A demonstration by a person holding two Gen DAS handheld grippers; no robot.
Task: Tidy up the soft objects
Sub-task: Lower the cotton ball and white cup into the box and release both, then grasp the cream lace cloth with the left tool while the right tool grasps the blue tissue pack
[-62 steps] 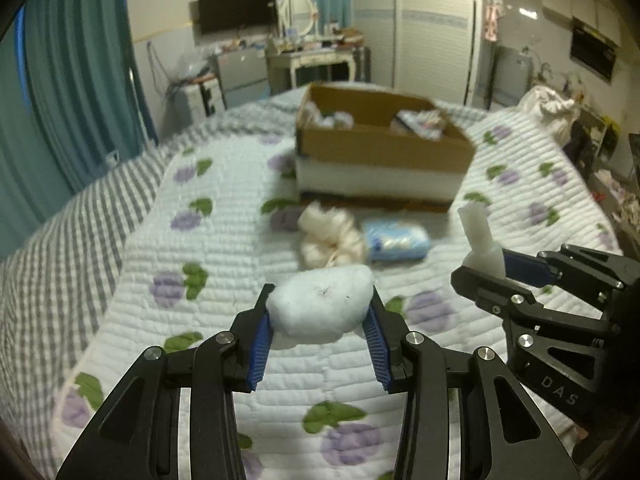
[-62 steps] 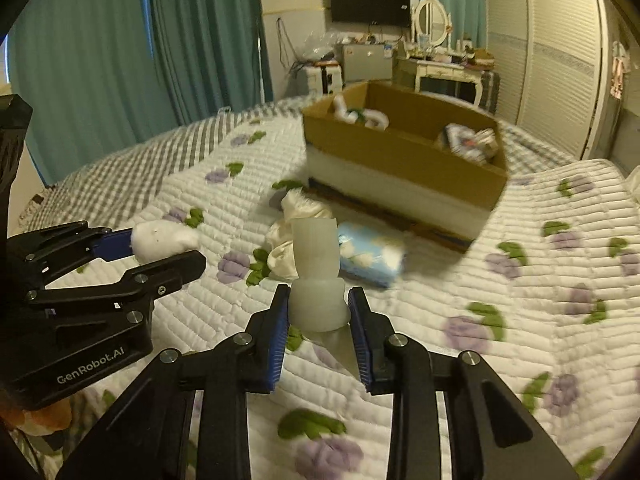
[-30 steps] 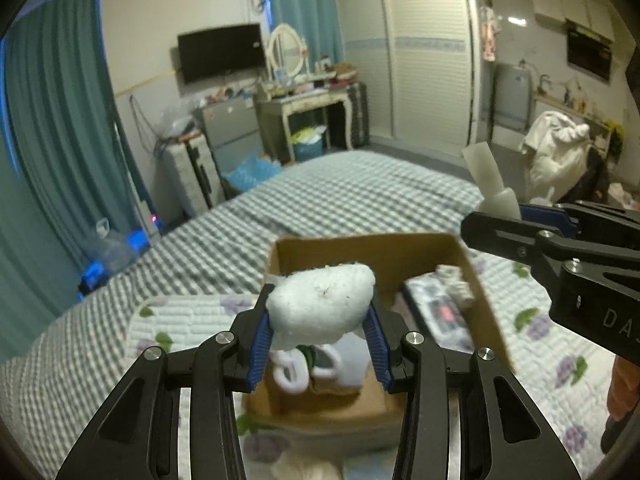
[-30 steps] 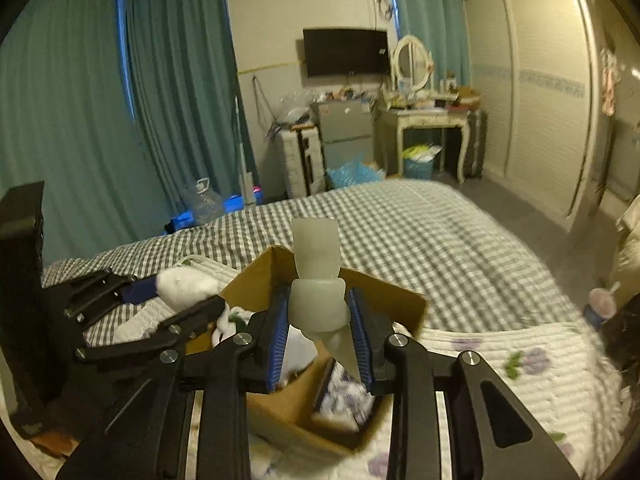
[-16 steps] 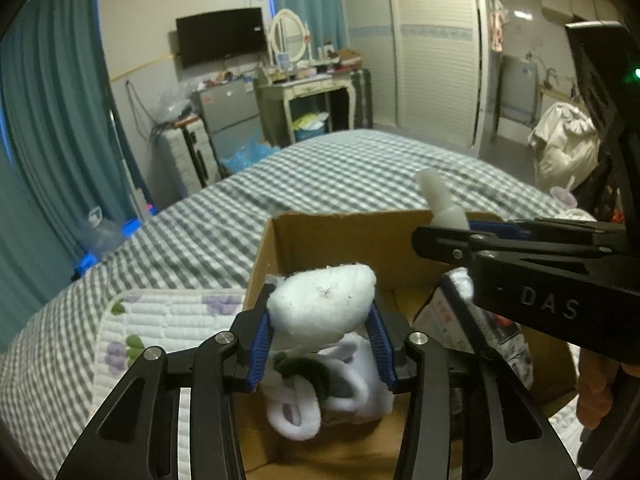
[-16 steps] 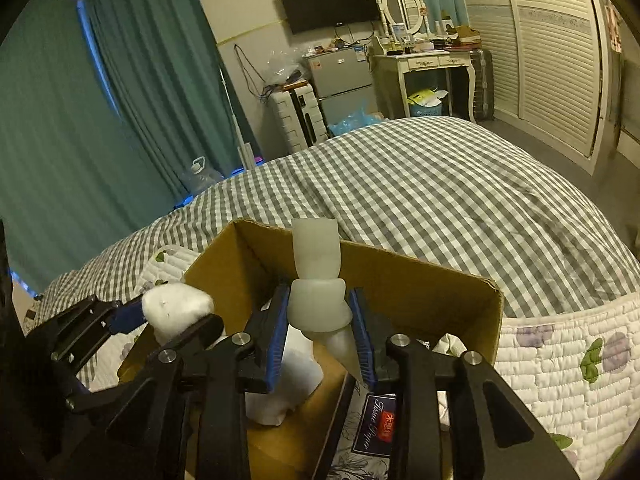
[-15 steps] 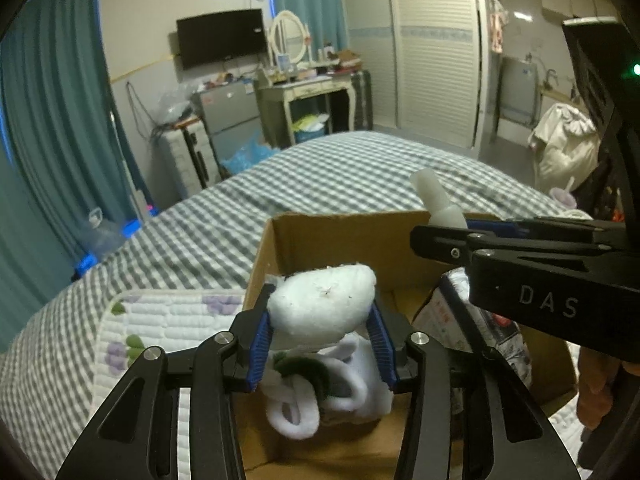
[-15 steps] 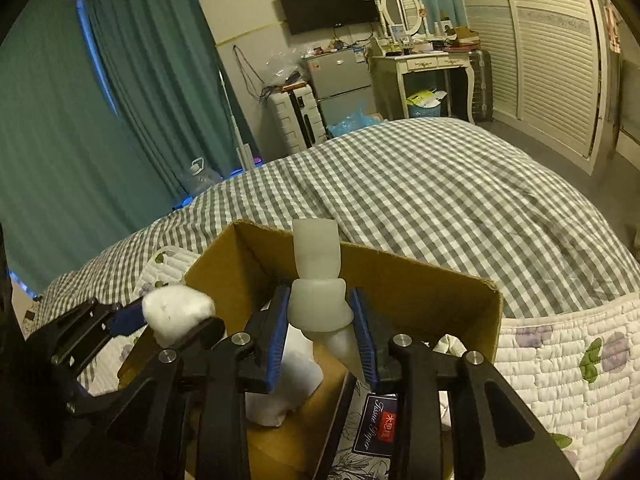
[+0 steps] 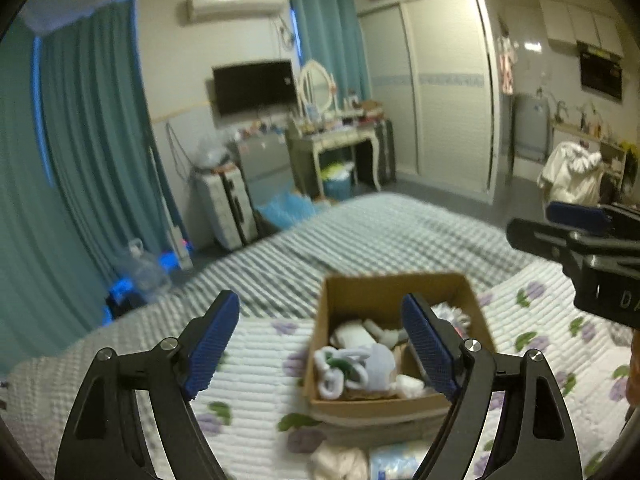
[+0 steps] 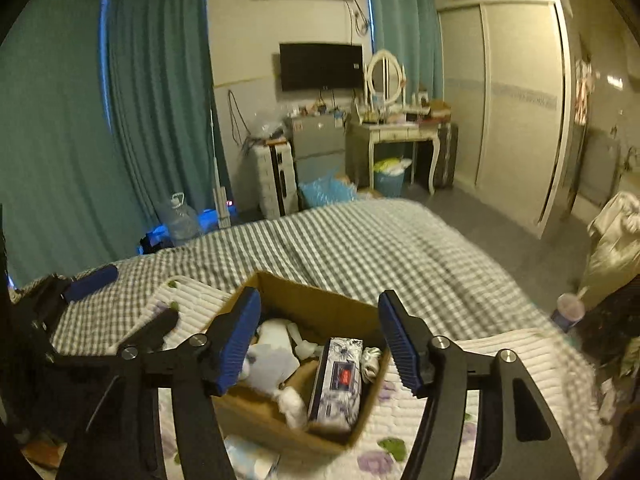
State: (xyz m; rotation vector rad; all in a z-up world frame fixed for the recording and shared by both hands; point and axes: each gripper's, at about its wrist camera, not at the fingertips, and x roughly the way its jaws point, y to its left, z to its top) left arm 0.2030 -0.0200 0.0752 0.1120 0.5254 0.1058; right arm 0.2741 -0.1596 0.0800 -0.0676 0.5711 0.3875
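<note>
A brown cardboard box (image 9: 360,284) (image 10: 320,302) sits on the quilted bed and holds several white soft objects (image 9: 352,364) (image 10: 276,344) and a patterned tissue pack (image 10: 338,380). My left gripper (image 9: 320,344) is open and empty, above and in front of the box. My right gripper (image 10: 320,344) is open and empty over the box. A cream soft bundle (image 9: 340,462) and a blue tissue packet (image 9: 396,460) lie on the quilt in front of the box.
The bed has a white floral quilt (image 9: 248,364) over a grey checked sheet (image 10: 360,244). Beyond the bed stand teal curtains (image 10: 156,92), a suitcase (image 10: 276,176), a dressing table (image 10: 400,132) and a wardrobe (image 10: 512,100).
Both grippers have opened and let go of their white soft objects into the box. Both have pulled up and back, so the box looks smaller and lower.
</note>
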